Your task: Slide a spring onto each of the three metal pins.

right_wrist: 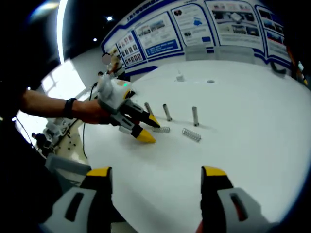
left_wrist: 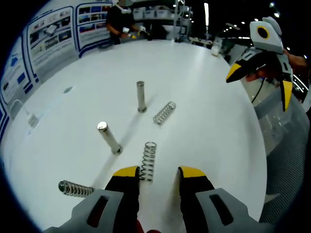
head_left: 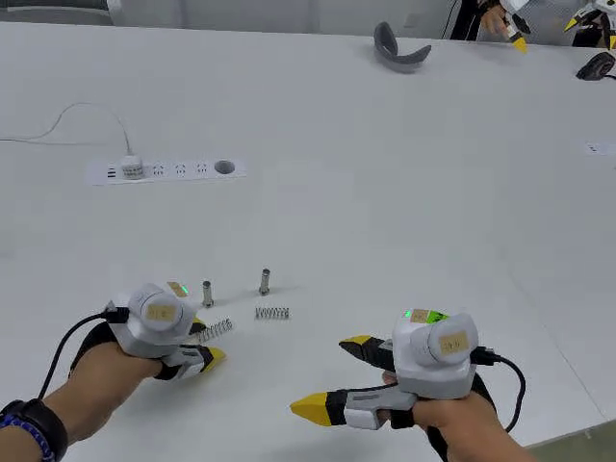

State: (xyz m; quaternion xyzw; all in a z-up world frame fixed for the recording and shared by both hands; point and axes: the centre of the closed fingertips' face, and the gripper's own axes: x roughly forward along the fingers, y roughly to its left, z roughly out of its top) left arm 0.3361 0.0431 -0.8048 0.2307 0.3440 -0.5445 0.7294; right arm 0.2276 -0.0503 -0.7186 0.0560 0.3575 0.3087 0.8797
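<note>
Two bare metal pins (head_left: pixel 207 294) (head_left: pixel 265 281) stand upright on the white table (head_left: pixel 385 212). One loose spring (head_left: pixel 272 313) lies in front of the right-hand pin. The other spring (head_left: pixel 216 330) lies flat between the tips of my left gripper (head_left: pixel 207 339), which is open. In the left gripper view, that spring (left_wrist: pixel 149 161) reaches in between the tips of the left gripper (left_wrist: pixel 159 172). A third pin (left_wrist: pixel 73 188), at its lower left, appears to have a spring around it. My right gripper (head_left: pixel 332 375) (right_wrist: pixel 156 172) is open and holds nothing, off to the right of the pins.
A white power strip (head_left: pixel 164 170) with a cable lies at the back left. A grey curved object (head_left: pixel 399 50) sits at the far edge. Another person's grippers (head_left: pixel 515 29) are at the far right corner. The table's edge (head_left: pixel 577 433) runs past my right hand.
</note>
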